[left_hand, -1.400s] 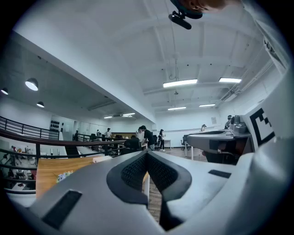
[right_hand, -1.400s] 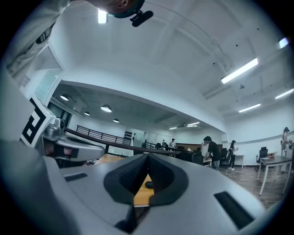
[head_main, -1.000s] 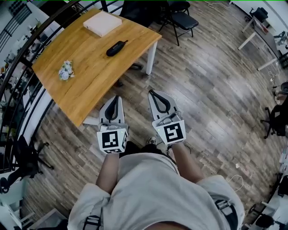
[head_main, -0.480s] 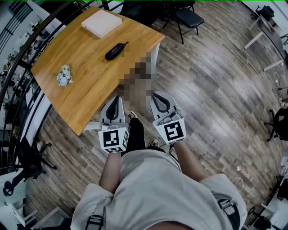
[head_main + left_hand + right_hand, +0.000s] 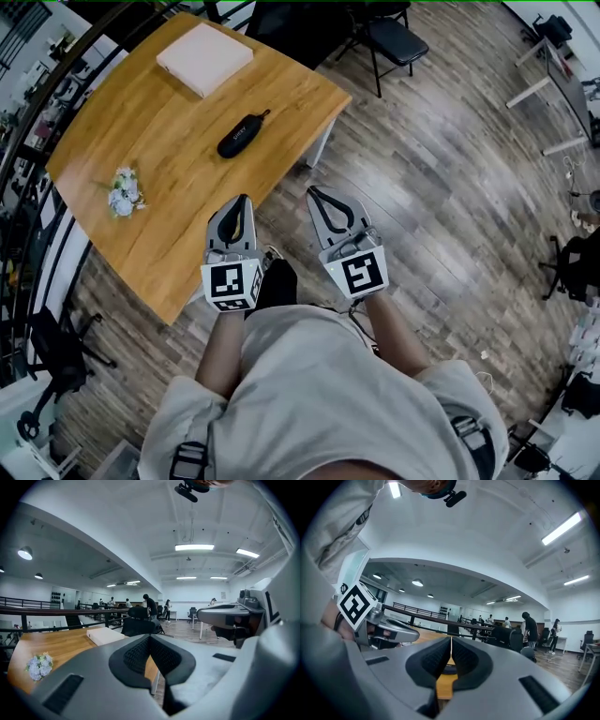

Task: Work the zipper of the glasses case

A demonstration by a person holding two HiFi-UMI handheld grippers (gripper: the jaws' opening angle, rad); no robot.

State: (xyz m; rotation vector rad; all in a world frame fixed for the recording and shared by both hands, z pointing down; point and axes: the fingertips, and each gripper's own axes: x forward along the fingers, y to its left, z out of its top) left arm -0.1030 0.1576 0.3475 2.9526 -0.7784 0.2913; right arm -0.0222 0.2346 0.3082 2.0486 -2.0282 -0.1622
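Glasses case [image 5: 243,135] on table [image 5: 169,183], left claw [image 5: 243,201] and right claw [image 5: 313,193] closed, level, abreast

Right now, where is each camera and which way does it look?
Head view: on the person's head, facing steeply down at table, glasses case, left gripper, right gripper, forearms.
Left gripper view: on that gripper, facing along shut jaws toward the white box.
Right gripper view: likewise, shut jaws, table beyond.
Head and left gripper views share the flowers.

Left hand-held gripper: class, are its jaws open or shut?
Shut. The left hand-held gripper shows its pads pressed together, with nothing between them.
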